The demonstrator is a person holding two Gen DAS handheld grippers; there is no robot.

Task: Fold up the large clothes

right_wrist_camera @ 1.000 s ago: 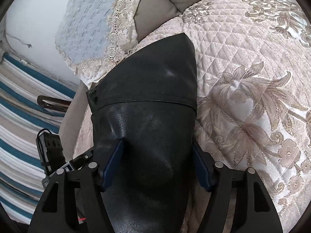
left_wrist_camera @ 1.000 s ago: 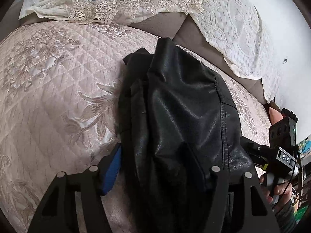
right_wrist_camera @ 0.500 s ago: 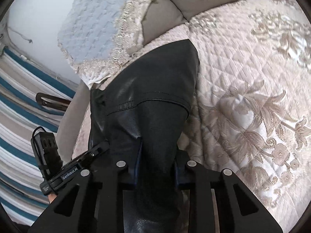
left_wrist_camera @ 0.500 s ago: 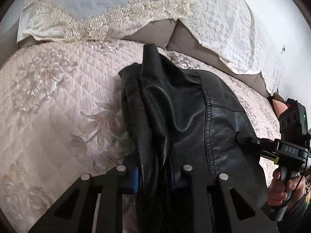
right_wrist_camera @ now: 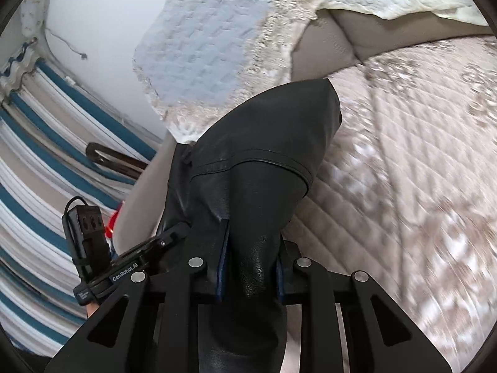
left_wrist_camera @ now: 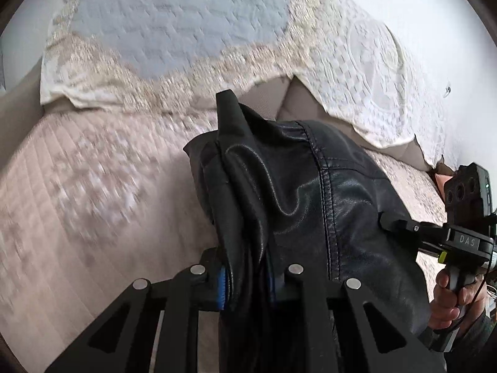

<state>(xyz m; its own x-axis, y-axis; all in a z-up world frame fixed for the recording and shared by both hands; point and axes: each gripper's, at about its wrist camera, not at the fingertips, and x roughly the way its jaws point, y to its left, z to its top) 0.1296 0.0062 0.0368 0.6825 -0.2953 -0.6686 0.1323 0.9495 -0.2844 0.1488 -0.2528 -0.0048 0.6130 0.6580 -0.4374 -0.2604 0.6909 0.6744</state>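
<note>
Both tools clamped on black leather jacket [left_wrist_camera: 326,192]: left tool [left_wrist_camera: 248,283], right tool [right_wrist_camera: 248,276]. Risk: slick, heavy leather slipping from pads mid-lift, spoiling the fold.

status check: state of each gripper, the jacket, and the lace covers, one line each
left gripper: shut on black leather jacket
right gripper: shut on black leather jacket
black leather jacket: bunched, held at two points over the quilted cover
lace covers: draped over back cushions
</note>
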